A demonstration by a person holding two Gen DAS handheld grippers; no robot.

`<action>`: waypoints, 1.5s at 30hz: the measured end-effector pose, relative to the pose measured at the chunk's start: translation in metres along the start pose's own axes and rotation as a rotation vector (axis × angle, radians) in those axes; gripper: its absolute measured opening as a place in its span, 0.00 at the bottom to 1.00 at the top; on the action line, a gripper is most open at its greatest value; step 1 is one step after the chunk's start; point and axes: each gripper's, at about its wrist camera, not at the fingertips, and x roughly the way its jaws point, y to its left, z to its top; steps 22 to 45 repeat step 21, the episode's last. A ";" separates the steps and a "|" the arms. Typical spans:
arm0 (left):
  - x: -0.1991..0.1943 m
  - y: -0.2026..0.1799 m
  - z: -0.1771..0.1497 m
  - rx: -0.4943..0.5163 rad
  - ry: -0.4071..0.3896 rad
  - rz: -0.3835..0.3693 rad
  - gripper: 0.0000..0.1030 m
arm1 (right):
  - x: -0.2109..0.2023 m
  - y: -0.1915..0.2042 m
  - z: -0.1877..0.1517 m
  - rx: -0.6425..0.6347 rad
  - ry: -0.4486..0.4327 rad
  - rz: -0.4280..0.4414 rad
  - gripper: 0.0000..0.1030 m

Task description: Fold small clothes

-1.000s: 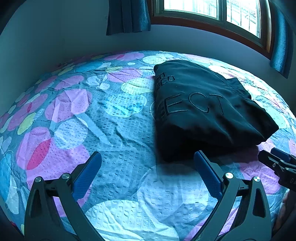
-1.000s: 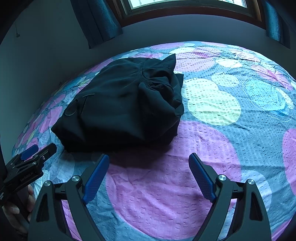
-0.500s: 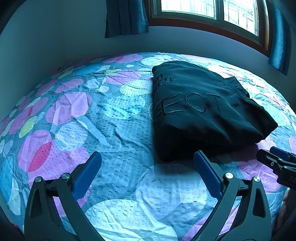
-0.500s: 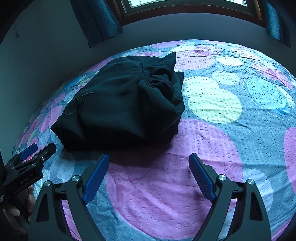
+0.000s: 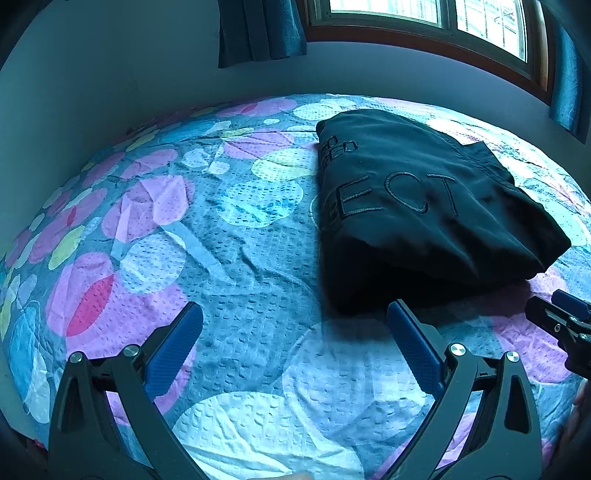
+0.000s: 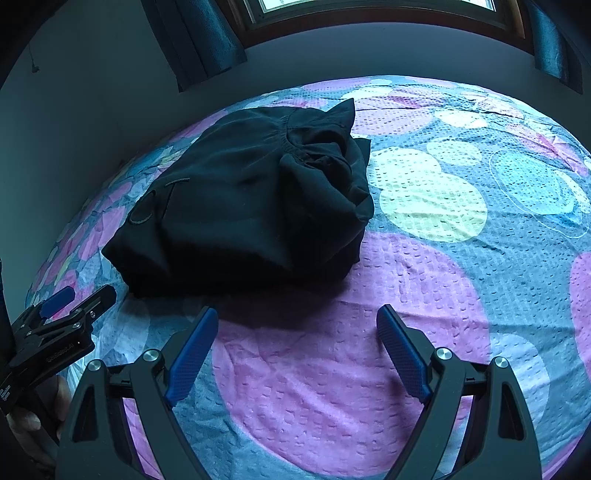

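Hovering released and empty, left gripper (image 5: 294, 334) and right gripper (image 6: 297, 328) sit just short of the folded black garment (image 5: 417, 210) mid-bed (image 5: 236, 258).

No visible change (view barely tilted)

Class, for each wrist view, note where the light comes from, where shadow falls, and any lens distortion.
Left wrist view: daylight from the window; the black garment shades its near edge; fisheye bows the bedspread. Right wrist view: same backlight, shadow below the garment, dark corners.
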 end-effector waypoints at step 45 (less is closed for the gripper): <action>-0.014 0.034 0.035 -0.005 -0.076 -0.038 0.97 | -0.013 -0.006 0.009 0.037 -0.004 0.065 0.84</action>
